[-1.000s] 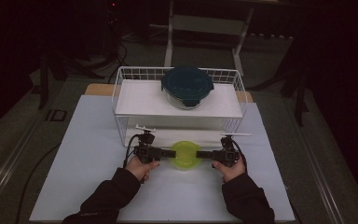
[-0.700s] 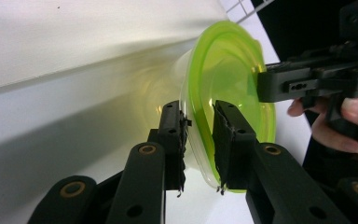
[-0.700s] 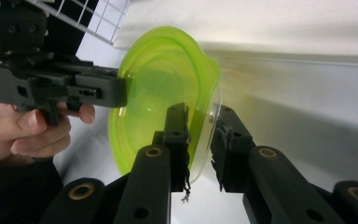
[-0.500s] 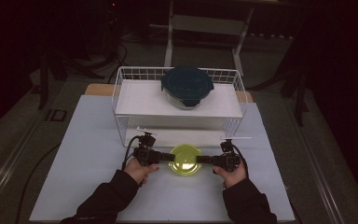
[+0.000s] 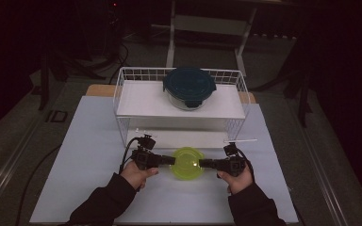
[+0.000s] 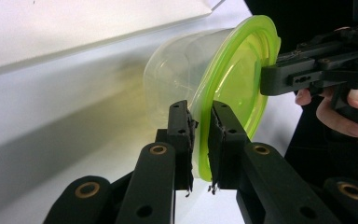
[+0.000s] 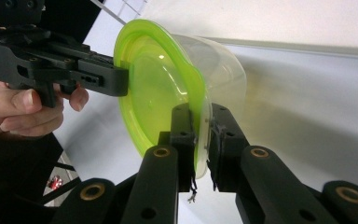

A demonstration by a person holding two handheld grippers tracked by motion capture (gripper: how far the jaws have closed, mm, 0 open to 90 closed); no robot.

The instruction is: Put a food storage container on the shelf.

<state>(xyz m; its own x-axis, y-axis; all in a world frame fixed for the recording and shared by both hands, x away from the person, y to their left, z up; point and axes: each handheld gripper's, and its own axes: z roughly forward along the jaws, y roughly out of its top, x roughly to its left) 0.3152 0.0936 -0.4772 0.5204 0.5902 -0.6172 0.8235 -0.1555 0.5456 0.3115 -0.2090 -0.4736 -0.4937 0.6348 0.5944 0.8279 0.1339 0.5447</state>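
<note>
Both tongs, left (image 5: 169, 160) and right (image 5: 202, 163), have just been closing and now clamp opposite rims of the green-lidded container (image 5: 187, 163), held between them above the bench (image 5: 89, 141).

Your left gripper (image 6: 201, 140) has just been closing its jaws and now pinches the green lid's (image 6: 235, 88) near rim on the clear container (image 6: 177, 74); your right gripper (image 6: 279, 74) grips the far rim.

Two containers (image 5: 186, 163); one rack (image 5: 122, 101)
</note>
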